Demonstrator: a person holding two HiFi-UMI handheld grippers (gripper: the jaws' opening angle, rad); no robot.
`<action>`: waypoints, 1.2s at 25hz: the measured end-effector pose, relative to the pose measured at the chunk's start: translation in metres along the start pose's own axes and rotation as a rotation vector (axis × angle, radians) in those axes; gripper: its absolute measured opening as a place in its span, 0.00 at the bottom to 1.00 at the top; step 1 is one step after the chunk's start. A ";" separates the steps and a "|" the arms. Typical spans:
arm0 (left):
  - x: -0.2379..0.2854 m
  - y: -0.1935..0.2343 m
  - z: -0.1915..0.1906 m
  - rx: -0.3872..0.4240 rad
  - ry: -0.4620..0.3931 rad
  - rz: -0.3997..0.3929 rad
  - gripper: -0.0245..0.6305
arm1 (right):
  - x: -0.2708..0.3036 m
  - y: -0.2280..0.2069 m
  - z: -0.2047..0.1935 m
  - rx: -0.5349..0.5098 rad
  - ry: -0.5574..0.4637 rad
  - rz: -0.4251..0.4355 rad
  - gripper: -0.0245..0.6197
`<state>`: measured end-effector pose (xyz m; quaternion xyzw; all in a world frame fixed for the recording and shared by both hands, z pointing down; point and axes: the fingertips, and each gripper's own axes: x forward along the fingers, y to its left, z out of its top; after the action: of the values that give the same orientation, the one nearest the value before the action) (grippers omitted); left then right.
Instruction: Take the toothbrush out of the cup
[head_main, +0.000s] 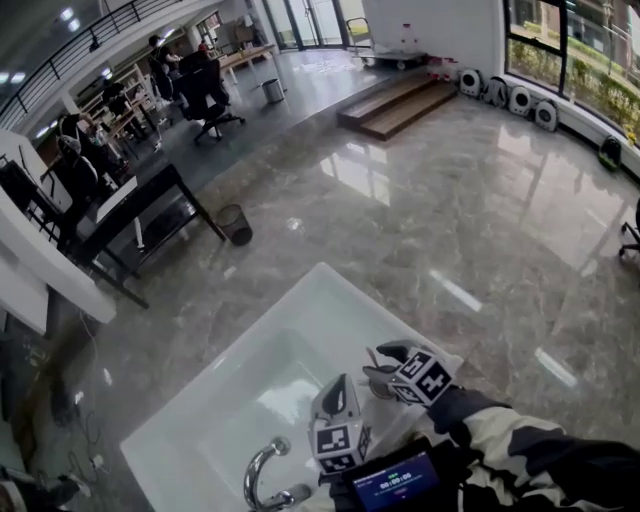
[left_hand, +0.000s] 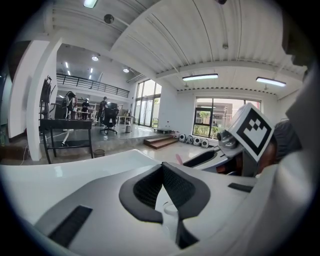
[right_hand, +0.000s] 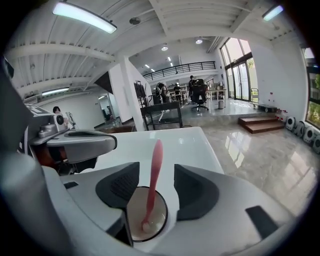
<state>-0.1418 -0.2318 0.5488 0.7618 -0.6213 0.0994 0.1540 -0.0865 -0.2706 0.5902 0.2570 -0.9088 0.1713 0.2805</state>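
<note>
Right claw (right_hand: 157, 189), nearest the lens: pads spread wide, one on each side of a pink toothbrush (right_hand: 153, 170), neither touching it. The toothbrush stands slightly tilted in a round, dark-rimmed cup (right_hand: 145, 220) just below the pads. The cup rests on a white washbasin (right_hand: 165, 145). Left claw (left_hand: 162, 167), just beside the right one: pads pressed together at the tips, nothing between them. A chrome tap (head_main: 262, 478) rises at the basin's near edge; grey marble floor (head_main: 450, 200) lies beyond.
</note>
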 end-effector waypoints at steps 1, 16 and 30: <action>0.000 -0.002 -0.002 -0.007 0.003 -0.005 0.04 | 0.002 0.001 -0.001 -0.002 0.002 0.003 0.39; 0.005 -0.003 0.009 -0.015 -0.055 -0.033 0.04 | -0.004 0.014 0.017 -0.054 -0.020 0.037 0.13; 0.013 0.008 0.058 0.025 -0.108 -0.031 0.04 | -0.081 0.011 0.107 0.011 -0.302 0.035 0.13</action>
<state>-0.1490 -0.2655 0.5003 0.7774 -0.6157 0.0634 0.1122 -0.0797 -0.2802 0.4562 0.2656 -0.9440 0.1406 0.1361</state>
